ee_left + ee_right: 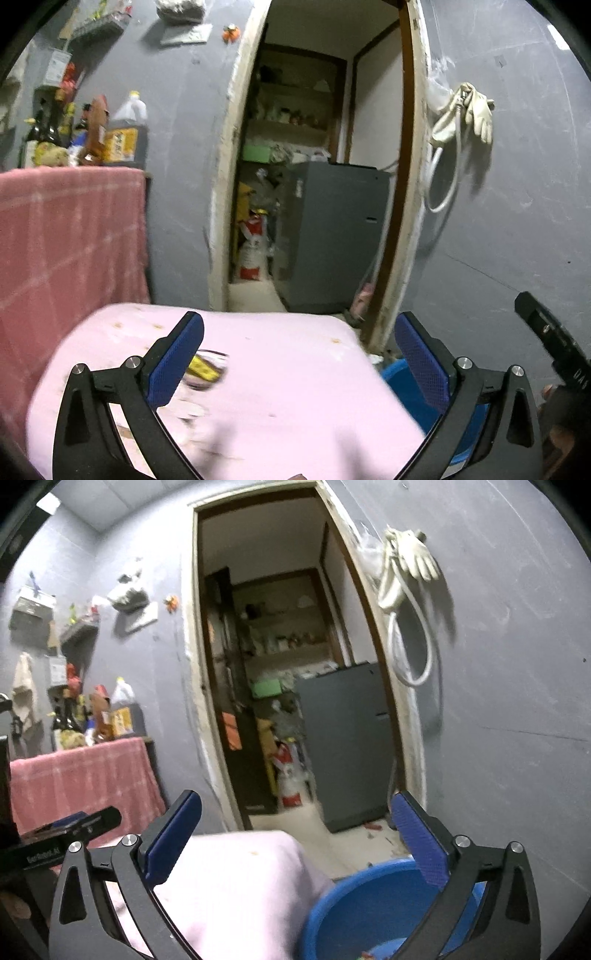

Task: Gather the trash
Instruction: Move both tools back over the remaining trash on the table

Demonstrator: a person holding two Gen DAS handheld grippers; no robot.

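Note:
My left gripper (299, 354) is open and empty above a table with a pink cloth (288, 387). A crumpled yellow and dark wrapper (207, 369) lies on the cloth by the left finger, with pale scraps (192, 410) below it. A blue plastic tub (354, 908) stands beside the table at the lower right, with small bits of litter at its bottom. It also shows in the left wrist view (417, 391). My right gripper (295, 834) is open and empty, above the tub and the cloth's corner (236, 878).
A counter draped with a red checked towel (66, 236) holds bottles and a jug (125, 129) at the left. A doorway ahead opens on a storeroom with a grey cabinet (332, 232). Gloves and a hose (465, 110) hang on the grey wall.

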